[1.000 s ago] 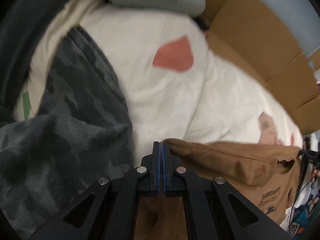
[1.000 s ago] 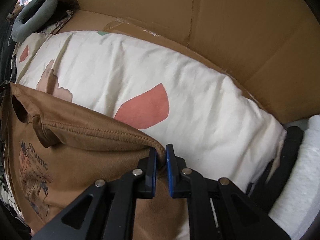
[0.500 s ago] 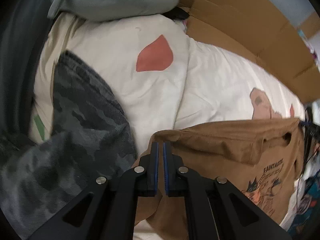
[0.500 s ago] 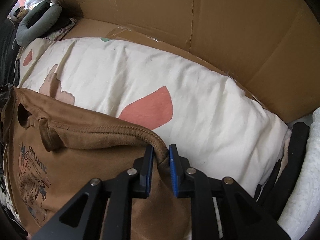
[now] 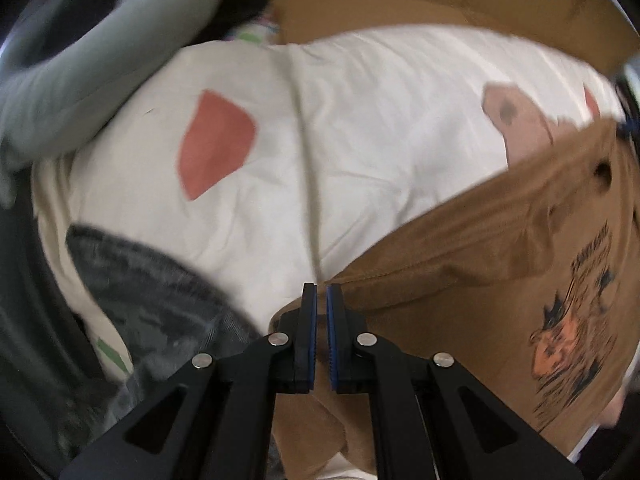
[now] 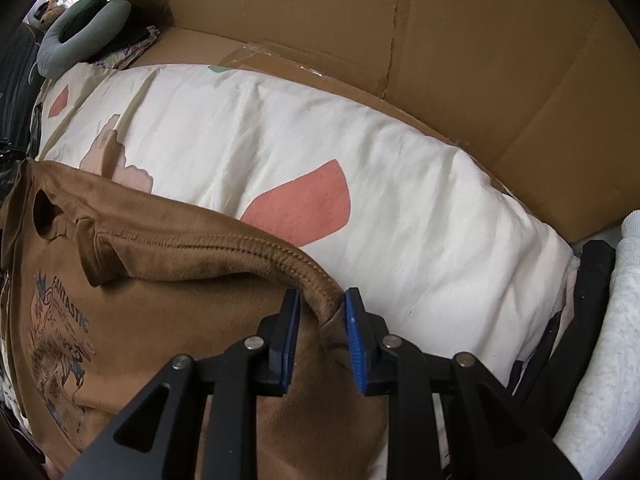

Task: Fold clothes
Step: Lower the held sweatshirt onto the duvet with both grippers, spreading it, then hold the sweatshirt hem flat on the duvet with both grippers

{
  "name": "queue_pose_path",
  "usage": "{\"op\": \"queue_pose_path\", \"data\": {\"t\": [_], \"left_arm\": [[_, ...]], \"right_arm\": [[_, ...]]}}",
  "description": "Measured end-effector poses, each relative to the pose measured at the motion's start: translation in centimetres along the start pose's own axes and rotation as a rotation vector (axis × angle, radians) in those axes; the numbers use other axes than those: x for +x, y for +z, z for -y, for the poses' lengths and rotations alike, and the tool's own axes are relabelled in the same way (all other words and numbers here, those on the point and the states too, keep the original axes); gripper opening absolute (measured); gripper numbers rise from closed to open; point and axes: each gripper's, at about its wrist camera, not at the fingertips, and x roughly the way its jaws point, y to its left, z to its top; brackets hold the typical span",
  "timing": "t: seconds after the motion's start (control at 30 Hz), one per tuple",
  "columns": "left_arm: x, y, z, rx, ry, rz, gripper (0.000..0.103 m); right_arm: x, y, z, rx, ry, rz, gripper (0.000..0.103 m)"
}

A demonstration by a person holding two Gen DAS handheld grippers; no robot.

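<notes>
While spread over the white printed bedding (image 6: 400, 208): brown T-shirt (image 6: 168, 280), print side up, folded edge running between both tools.
Left hand-held gripper (image 5: 321, 292): closed but for a narrow slit, nothing seen between the blue pads; shirt's corner just right of and beneath the tips.
Right hand-held gripper (image 6: 320, 296): jaws opening, stitched hem of the shirt lying between them, pads apart from the cloth.
Camouflage garment (image 5: 160, 304): left of the left tool, on the bedding.
Grey cushion (image 5: 92, 56): far left corner.
Cardboard (image 6: 440, 40): behind the bedding.
</notes>
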Motion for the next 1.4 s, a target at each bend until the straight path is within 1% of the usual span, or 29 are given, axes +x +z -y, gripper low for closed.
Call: {"op": "queue_pose_path", "data": {"t": [0.13,0.2,0.27,0.3,0.33,0.37,0.53,0.6,0.67,0.7,0.73,0.83,0.93,1.07,1.17,1.23,1.27,1.4], "left_arm": [[0.3,0.8,1.0,0.093,-0.013,-0.024,0.004],[0.4,1.2,1.4,0.135,0.013,-0.035,0.007],[0.5,1.5,1.6,0.168,0.019,-0.050,0.026],[0.5,1.5,1.7,0.190,0.025,-0.053,0.046],[0.6,1.6,1.8,0.210,0.030,-0.056,0.052],[0.7,1.6,1.9,0.228,0.030,-0.060,0.054],[1.1,1.8,2.4,0.318,0.033,-0.082,0.053],[1.6,1.5,2.8,0.374,0.038,-0.106,0.053],[2.0,1.5,3.1,0.407,0.047,-0.115,0.045],[2.2,1.5,3.3,0.424,0.051,-0.120,0.034],[2.3,1.5,3.4,0.438,0.055,-0.124,0.027],[2.6,1.8,3.3,0.449,0.043,-0.121,0.026],[3.0,2.1,3.2,0.472,0.050,-0.124,0.026],[4.4,2.2,3.0,0.503,0.062,-0.151,0.026],[5.7,2.3,2.6,0.493,0.051,-0.169,0.026],[6.3,2.4,2.5,0.494,0.051,-0.165,0.026],[6.4,2.4,2.5,0.495,0.049,-0.161,0.025],[6.1,2.2,2.1,0.486,0.030,-0.144,0.011]], "right_arm": [[-0.1,-0.2,0.2,0.012,0.006,0.004,0.021],[0.0,-0.4,0.2,0.011,0.004,0.001,0.021],[0.1,-0.5,0.2,0.008,0.002,-0.003,0.021],[0.2,-0.5,0.2,0.007,0.003,-0.005,0.021],[0.3,-0.4,0.2,0.008,0.003,-0.008,0.021],[0.4,-0.4,0.2,0.009,0.005,-0.009,0.021],[0.5,-0.7,0.2,-0.003,0.003,-0.014,0.021],[0.4,-0.9,0.1,-0.005,0.002,-0.014,0.021],[0.3,-1.0,0.1,-0.005,0.004,-0.013,0.021],[0.3,-1.0,0.1,-0.005,0.004,-0.013,0.021],[0.3,-1.1,0.2,-0.006,0.003,-0.013,0.021],[0.3,-1.2,0.2,-0.005,0.002,-0.014,0.021],[0.2,-1.3,0.3,-0.006,0.000,-0.016,0.021],[0.2,-1.5,0.2,-0.010,-0.003,-0.019,0.021],[0.3,-1.7,0.1,-0.013,-0.004,-0.020,0.021],[0.3,-1.8,0.0,-0.016,-0.004,-0.021,0.021],[0.3,-1.9,0.0,-0.017,-0.004,-0.021,0.021],[0.1,-2.2,0.3,-0.012,0.002,-0.018,0.021]]}}
